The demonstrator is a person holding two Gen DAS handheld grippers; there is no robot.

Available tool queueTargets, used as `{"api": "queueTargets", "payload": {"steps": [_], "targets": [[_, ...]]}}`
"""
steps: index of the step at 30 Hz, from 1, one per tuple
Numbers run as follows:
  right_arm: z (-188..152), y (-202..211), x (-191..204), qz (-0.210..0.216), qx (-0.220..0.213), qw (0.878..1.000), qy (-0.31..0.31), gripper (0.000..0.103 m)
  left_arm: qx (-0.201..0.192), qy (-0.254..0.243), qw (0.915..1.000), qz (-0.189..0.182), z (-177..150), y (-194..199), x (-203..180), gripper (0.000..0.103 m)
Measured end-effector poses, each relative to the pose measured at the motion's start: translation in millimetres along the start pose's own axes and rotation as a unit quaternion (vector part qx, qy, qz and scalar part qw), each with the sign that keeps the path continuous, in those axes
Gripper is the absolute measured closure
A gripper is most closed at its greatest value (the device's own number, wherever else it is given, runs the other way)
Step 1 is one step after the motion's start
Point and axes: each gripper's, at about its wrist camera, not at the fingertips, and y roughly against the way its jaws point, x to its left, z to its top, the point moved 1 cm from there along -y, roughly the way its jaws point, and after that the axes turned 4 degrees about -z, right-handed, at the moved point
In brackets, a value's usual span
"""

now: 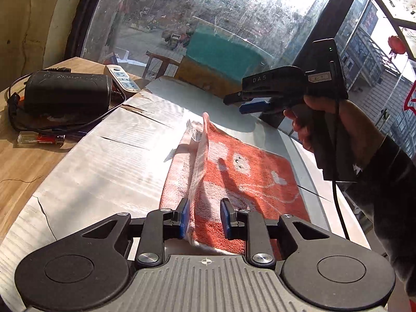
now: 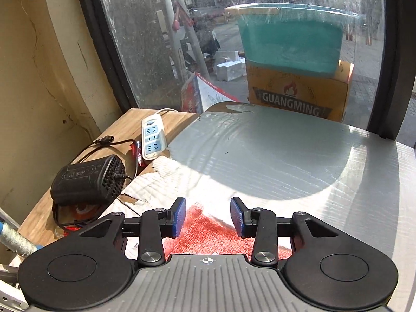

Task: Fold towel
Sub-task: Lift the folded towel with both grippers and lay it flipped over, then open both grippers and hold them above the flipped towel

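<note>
An orange towel (image 1: 241, 179) with white patterns lies on the grey table (image 1: 109, 161), with its left edge raised in a standing fold and a white label near the far end. My left gripper (image 1: 204, 217) is open, its blue pads either side of the raised edge at the near end. My right gripper (image 1: 235, 102) is held in a hand above the towel's far end. In the right wrist view that gripper (image 2: 208, 217) is open and empty, with a corner of the towel (image 2: 208, 236) below it.
A wooden side table (image 1: 15, 171) on the left holds a black charger (image 1: 67, 91) with cables, a white power strip (image 2: 153, 140) and a lighter (image 1: 41, 138). A dirty window (image 2: 260, 26) is behind the table, with a yellow box (image 2: 299, 98) and a teal tub (image 2: 291, 41).
</note>
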Motion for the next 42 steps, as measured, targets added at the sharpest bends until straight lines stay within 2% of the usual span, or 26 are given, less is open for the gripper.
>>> {"api": "queueTargets", "payload": {"steps": [1,2,5,7,13,16,18,20,24,27,28,29,33,34,38,40,42], "targets": [[-1.6,2.4,-0.1,-0.007,-0.008,1.0,-0.002,0.017,0.002,0.002,1.0,0.004,-1.4,0.0,2.3,0.074],[-4.1,9.2,-0.7,-0.01,-0.019,1.0,0.0,0.015,0.006,0.003,0.9999,0.01,-3.0,0.5,4.9,0.073],[-15.1,31.5,-0.5,0.001,-0.027,0.999,0.025,0.015,0.01,-0.002,0.9996,0.027,-4.7,1.5,9.7,0.071],[-34.1,53.8,-0.5,0.0,-0.034,0.998,0.046,0.015,0.007,-0.013,0.9994,0.031,-2.8,1.4,9.8,0.068],[-119.8,122.6,-13.5,-0.06,-0.065,0.992,0.087,0.015,0.002,-0.065,0.997,0.042,3.2,-3.7,-4.7,0.059],[-164.8,148.7,-16.5,-0.078,-0.045,0.991,0.103,0.015,-0.001,-0.091,0.995,0.04,3.9,-7.6,-15.9,0.049],[-194.0,160.2,-17.8,-0.09,-0.02,0.989,0.116,0.015,-0.003,-0.108,0.9928,0.052,3.5,-11.5,-20.9,0.047],[-213.5,168.6,-15.6,-0.11,-0.016,0.986,0.126,0.015,0.0,-0.113,0.9924,0.049,3.9,-14.8,-24.3,0.047],[-233.2,173.1,-1.9,-0.109,-0.023,0.984,0.142,0.015,0.013,-0.124,0.9921,0.007,1.9,-19.4,-40.0,0.047],[-237.6,171.7,6.5,-0.105,-0.032,0.982,0.152,0.015,0.021,-0.154,0.9879,0.001,-4.5,-22.8,-58.7,0.032],[-238.0,170.7,7.5,-0.105,-0.033,0.982,0.153,0.015,0.023,-0.159,0.987,0.002,-6.4,-23.7,-62.4,0.024],[-238.8,169.6,8.2,-0.104,-0.034,0.982,0.153,0.015,0.024,-0.163,0.9864,0.001,-7.8,-24.1,-65.0,0.022],[-241.1,165.6,6.8,-0.103,-0.029,0.984,0.139,0.016,0.035,-0.159,0.9866,-0.005,-7.8,-24.3,-66.7,0.021],[-241.3,165.9,6.2,-0.102,-0.029,0.985,0.135,0.018,0.037,-0.158,0.9868,-0.005,-7.3,-24.4,-66.6,0.02],[-241.0,165.8,4.8,-0.082,-0.017,0.989,0.118,0.052,0.043,-0.152,0.9874,-0.003,-5.1,-24.7,-65.1,0.02],[-241.3,163.4,4.6,-0.081,-0.009,0.989,0.119,0.057,0.046,-0.153,0.9872,0.0,-4.5,-25.2,-65.2,0.02],[-242.3,161.5,5.0,-0.08,-0.004,0.99,0.118,0.058,0.053,-0.155,0.9865,0.003,-4.5,-26.1,-66.0,0.02]]}}
